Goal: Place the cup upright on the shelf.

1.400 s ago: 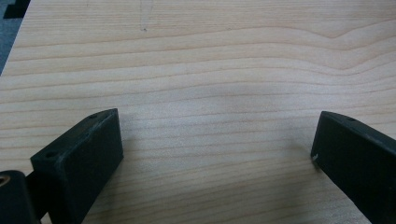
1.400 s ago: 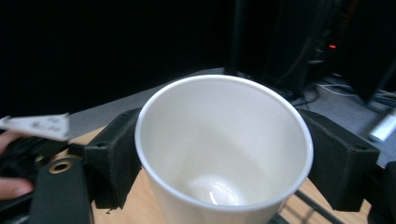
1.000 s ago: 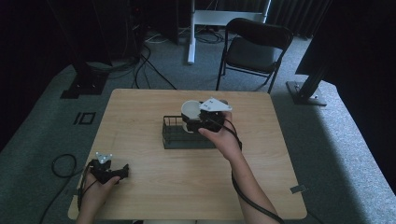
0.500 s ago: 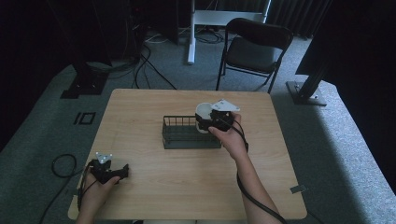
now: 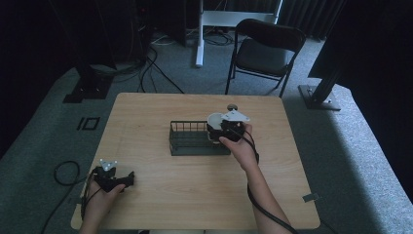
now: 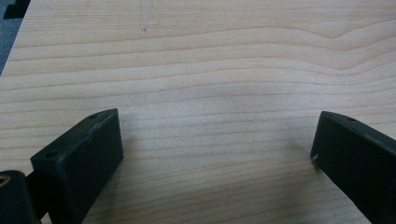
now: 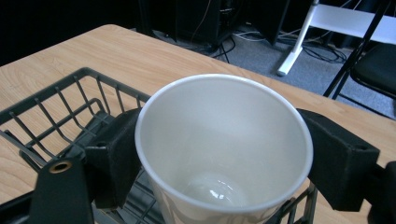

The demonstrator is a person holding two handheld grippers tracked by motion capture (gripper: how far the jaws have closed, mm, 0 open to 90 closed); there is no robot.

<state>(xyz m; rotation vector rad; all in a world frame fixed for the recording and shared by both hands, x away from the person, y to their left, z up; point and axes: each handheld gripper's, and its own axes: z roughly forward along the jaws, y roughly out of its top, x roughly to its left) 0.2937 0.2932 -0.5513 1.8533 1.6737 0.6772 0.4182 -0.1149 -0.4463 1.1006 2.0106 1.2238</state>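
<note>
The white paper cup (image 7: 224, 149) is held between the two black jaws of the right gripper (image 5: 225, 127), which press on its sides just under the rim. The cup is upright and empty, and it stands over the right end of the black wire basket (image 5: 192, 139); whether its bottom touches the basket floor cannot be told. The basket lies near the middle of the bench (image 5: 160, 195), a little toward the far edge.

The bench has a light wood top with clear grain lines. Around it there is grey carpet, a black folding chair (image 5: 265, 51) behind the far edge, a white stand leg and some cables on the floor.

Compared with one second ago, the cup and the right gripper have moved to the right along the basket, from its middle to its right end. The left gripper (image 5: 113, 176) has stayed in its place.

The right hand (image 5: 238, 146) reaches forward from the near edge with the forearm stretched out. The left hand rests at the near left corner of the bench, and the jaws of its gripper are spread wide over the bare wood, holding nothing.
</note>
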